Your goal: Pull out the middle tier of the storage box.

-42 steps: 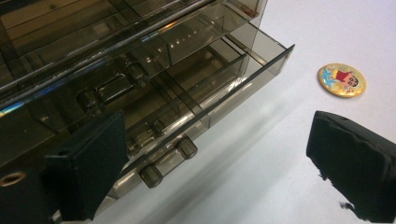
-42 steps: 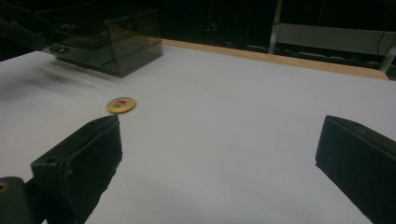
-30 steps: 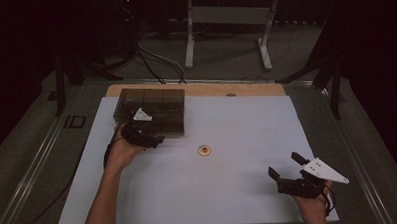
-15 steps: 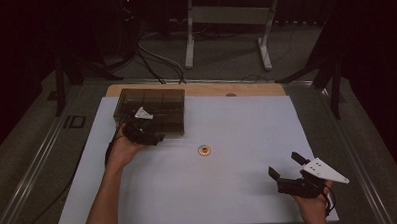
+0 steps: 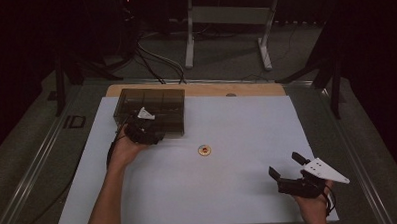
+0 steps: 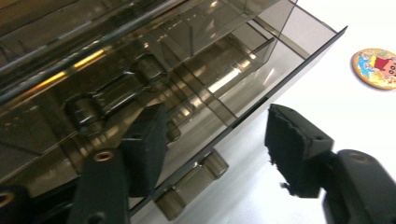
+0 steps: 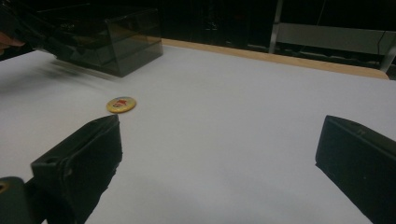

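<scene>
A smoky see-through box [image 5: 151, 109] with inner compartments stands at the back left of the white sheet [image 5: 239, 190]. My left gripper [image 5: 146, 132] is at its front edge. In the left gripper view the box [image 6: 140, 70] is close up. There the left gripper [image 6: 217, 149] is open, one jaw over the box and the other over the sheet, with the front wall and a latch [image 6: 191, 186] between them. A small round picture badge [image 5: 204, 151] [image 6: 380, 69] [image 7: 121, 104] lies mid-sheet. My right gripper [image 5: 289, 175] [image 7: 219, 163] is open and holds nothing near the front right corner.
A wooden strip [image 5: 235, 88] runs along the sheet's far edge. Beyond the table are cables [image 5: 149, 58] and a metal stand [image 5: 228, 21]. In the right gripper view the box [image 7: 107, 39] sits far left, with a hand's fingertip [image 7: 9, 42] beside it.
My left gripper has edged slightly right and closer to the box's front edge. The right gripper and the badge have not moved.
</scene>
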Demonstrator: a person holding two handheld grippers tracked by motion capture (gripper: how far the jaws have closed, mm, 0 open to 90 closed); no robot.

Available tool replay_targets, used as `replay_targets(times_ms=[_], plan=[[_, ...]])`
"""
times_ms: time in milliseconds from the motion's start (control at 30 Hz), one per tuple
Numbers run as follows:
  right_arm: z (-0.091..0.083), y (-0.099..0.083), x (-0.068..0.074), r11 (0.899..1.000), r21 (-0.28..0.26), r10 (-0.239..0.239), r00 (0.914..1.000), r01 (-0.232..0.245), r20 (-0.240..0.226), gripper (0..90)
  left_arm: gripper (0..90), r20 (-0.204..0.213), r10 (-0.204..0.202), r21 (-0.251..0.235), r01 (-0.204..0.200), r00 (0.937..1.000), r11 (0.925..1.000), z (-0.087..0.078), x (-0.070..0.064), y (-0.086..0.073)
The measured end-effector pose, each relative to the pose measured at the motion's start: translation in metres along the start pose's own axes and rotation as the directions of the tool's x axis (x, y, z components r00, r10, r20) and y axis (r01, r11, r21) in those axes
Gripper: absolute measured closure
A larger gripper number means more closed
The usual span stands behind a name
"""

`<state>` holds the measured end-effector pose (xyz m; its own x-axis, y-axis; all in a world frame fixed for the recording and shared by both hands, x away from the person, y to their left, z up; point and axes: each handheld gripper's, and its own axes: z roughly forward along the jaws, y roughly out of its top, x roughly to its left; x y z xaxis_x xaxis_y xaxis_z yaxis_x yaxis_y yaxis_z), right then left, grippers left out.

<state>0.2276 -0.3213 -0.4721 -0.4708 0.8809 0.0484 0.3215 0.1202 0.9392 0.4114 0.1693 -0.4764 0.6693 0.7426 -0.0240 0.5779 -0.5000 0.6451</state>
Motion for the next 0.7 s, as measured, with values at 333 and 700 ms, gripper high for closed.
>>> replay_targets(times_ms=[333, 700], plan=[[-0.0002, 0.0000, 0.0001, 1.000, 0.000, -0.001, 1.0000, 0.001, 0.000, 0.4, 44.8, -0.003, 0.016, 0.023, -0.016, 0.9999, 0.9996, 0.0000, 0.0025, -0.0020], [-0.0002, 0.0000, -0.0003, 1.000, 0.001, 0.001, 1.0000, -0.001, 0.001, 0.4, 48.1, -0.004, 0.041, 0.046, -0.041, 0.9991, 0.9981, -0.0019, 0.0012, -0.0020]])
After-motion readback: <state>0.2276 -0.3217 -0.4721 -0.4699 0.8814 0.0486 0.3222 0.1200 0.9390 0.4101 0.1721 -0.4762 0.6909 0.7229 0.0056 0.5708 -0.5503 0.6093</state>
